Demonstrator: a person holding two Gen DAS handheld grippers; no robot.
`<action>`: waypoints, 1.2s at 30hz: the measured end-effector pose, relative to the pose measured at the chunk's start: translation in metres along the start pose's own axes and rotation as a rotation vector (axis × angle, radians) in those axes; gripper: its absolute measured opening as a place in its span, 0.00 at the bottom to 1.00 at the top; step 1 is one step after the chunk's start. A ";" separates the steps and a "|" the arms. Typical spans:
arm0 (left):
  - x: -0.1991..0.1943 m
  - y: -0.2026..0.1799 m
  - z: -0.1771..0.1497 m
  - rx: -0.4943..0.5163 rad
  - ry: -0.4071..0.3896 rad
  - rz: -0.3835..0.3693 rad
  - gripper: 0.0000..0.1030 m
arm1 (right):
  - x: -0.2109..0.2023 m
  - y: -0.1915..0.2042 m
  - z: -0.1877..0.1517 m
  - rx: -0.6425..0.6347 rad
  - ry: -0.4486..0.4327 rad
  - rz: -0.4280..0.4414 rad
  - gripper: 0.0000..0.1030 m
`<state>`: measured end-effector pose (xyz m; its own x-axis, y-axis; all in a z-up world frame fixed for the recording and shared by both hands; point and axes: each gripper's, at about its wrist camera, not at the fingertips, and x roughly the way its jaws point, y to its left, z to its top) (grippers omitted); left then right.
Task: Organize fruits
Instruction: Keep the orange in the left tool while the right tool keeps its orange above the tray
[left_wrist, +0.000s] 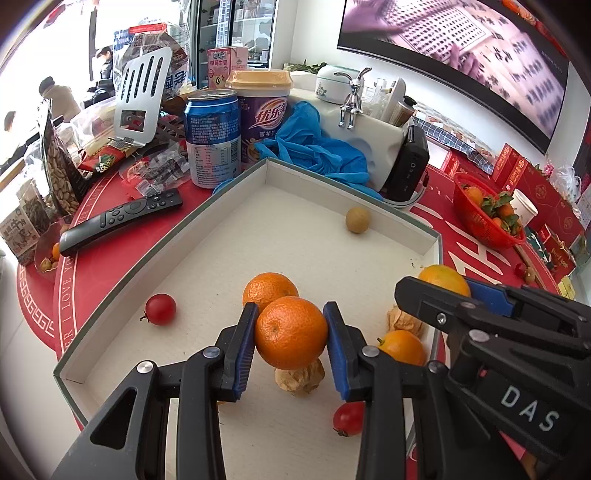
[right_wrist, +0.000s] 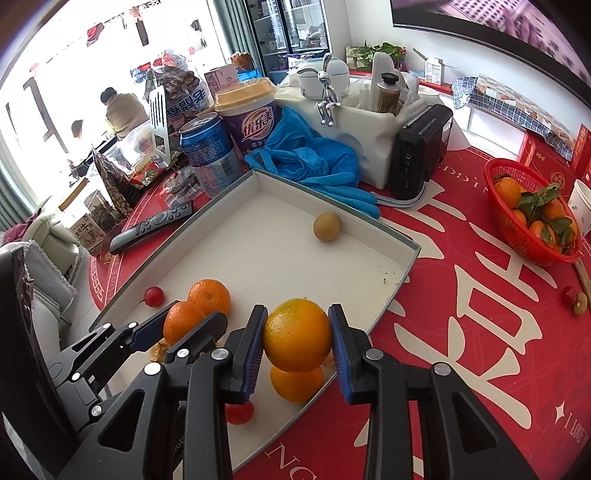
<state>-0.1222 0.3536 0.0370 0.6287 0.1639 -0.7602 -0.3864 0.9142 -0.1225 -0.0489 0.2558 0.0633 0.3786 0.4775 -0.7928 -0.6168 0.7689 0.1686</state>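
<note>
My left gripper (left_wrist: 291, 334) is shut on a small orange tangerine (left_wrist: 291, 332), held above the white box tray (left_wrist: 236, 206). My right gripper (right_wrist: 297, 336) is shut on a larger yellow-orange orange (right_wrist: 297, 334) over the tray's right front edge (right_wrist: 391, 295). In the tray lie another tangerine (left_wrist: 269, 290), a kumquat-like orange fruit (left_wrist: 402, 347), two cherry tomatoes (left_wrist: 160, 309) (left_wrist: 349, 419), husked physalis (left_wrist: 299, 378) (left_wrist: 404, 319) and a tan round fruit (left_wrist: 357, 220). The right gripper body (left_wrist: 498, 332) shows at the right of the left wrist view.
A red basket of tangerines (right_wrist: 532, 214) stands at the right. Behind the tray are blue gloves (left_wrist: 314, 151), a blue can (left_wrist: 212, 136), a purple cup (left_wrist: 264, 114), a remote (left_wrist: 118, 221), a black radio (right_wrist: 421, 147) and snack bags. A tomato and a small fruit (right_wrist: 574, 299) lie on the red tablecloth.
</note>
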 end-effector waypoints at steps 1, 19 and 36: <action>0.000 0.000 0.000 0.000 0.000 0.001 0.38 | 0.000 0.000 0.000 -0.001 0.000 0.000 0.34; 0.000 0.000 0.000 0.001 0.000 0.000 0.38 | 0.002 0.004 -0.002 -0.011 0.005 -0.004 0.34; 0.000 0.000 0.000 0.000 0.000 0.000 0.38 | 0.003 0.004 -0.002 -0.011 0.005 -0.004 0.34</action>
<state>-0.1223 0.3540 0.0371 0.6290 0.1640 -0.7599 -0.3865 0.9141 -0.1226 -0.0517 0.2598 0.0612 0.3781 0.4723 -0.7963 -0.6226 0.7662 0.1588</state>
